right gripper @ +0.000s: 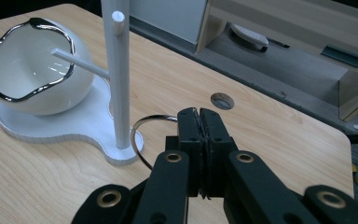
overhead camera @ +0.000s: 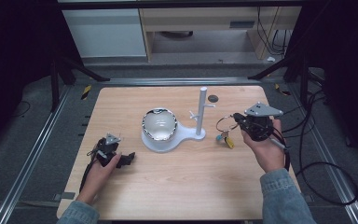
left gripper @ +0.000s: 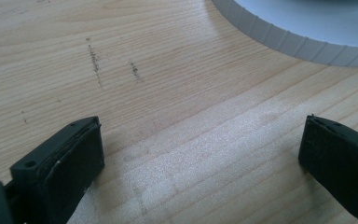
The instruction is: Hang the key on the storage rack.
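Key ring (overhead camera: 224, 124) already picked up, pinched tight in the closed fingers of the right gripper (overhead camera: 237, 120), keys (overhead camera: 226, 138) dangling just under the fingertips and clear of the desk (overhead camera: 177, 182). Still left, by the look of it: hooking that ring over a peg of the white stand (overhead camera: 201, 112), which sits just beyond the fingers. Left gripper (left gripper: 200, 154) parked low over the desk, fingers wide apart on nothing, edge of the stand's base (left gripper: 307, 37) ahead of them.
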A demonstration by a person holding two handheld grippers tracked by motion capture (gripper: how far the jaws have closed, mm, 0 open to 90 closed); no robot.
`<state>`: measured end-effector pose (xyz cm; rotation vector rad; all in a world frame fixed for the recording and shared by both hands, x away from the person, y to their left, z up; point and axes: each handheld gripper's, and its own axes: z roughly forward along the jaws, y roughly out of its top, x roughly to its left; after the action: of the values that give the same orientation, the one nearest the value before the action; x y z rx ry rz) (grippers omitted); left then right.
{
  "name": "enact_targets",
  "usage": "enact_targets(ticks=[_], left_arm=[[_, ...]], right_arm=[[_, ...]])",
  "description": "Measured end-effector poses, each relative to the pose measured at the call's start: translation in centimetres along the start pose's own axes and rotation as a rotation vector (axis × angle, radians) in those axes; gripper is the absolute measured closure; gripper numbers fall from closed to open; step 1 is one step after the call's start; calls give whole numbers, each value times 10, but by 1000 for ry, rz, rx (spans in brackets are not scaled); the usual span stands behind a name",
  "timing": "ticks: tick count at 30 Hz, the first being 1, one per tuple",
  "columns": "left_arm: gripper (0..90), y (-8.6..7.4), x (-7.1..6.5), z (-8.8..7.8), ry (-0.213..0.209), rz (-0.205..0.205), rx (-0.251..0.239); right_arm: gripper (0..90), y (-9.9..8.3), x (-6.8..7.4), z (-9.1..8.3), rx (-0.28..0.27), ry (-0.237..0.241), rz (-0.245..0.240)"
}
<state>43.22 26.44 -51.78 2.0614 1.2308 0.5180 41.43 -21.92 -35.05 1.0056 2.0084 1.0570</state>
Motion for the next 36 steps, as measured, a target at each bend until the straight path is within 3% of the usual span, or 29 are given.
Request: enact_targets(ticks=[36], left_arm=[[0,0,0,0,0,1,0]], right_arm=[[889,32,2,-10,-48,-3,-40]])
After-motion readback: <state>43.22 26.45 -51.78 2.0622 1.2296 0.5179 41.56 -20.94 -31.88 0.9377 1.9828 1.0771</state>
